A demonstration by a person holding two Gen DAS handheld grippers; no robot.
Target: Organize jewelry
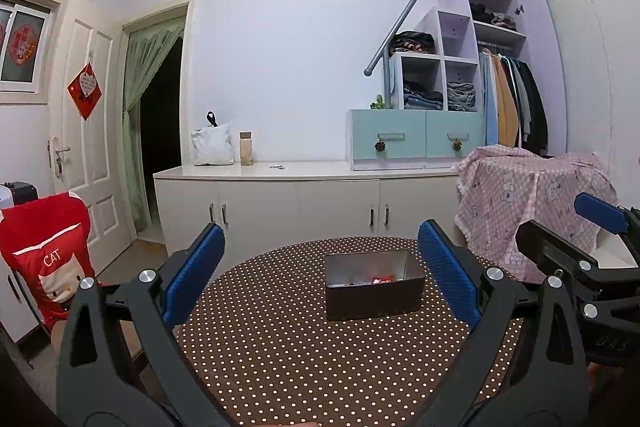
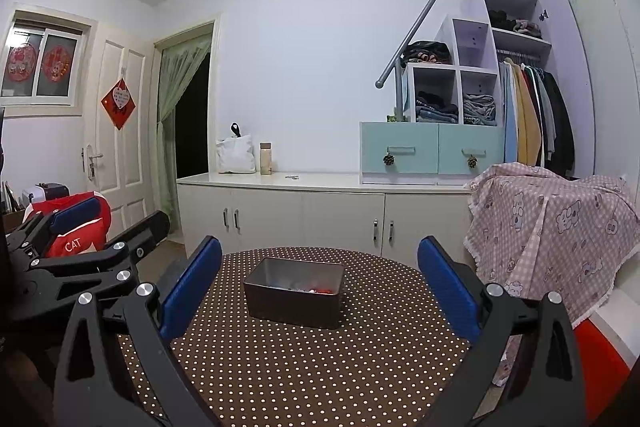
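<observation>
A dark metal box (image 1: 374,285) (image 2: 295,293) stands on the round brown table with white dots (image 1: 280,347) (image 2: 320,359). Small red and silvery jewelry pieces (image 1: 374,281) (image 2: 316,290) lie in its bottom. My left gripper (image 1: 320,275) hovers open above the near side of the table, the box lying beyond and between its blue pads. My right gripper (image 2: 320,283) is also open, with the box ahead of it. Each gripper shows at the edge of the other's view: the right gripper (image 1: 576,231) at right, the left gripper (image 2: 108,223) at left. Nothing is held.
A red chair cover marked CAT (image 1: 44,259) (image 2: 76,227) stands left of the table. A pink patterned cloth (image 1: 528,203) (image 2: 552,227) drapes something at right. Behind are white cabinets (image 1: 300,203), teal drawers (image 1: 416,141), a wardrobe with clothes and a doorway with a green curtain (image 1: 140,115).
</observation>
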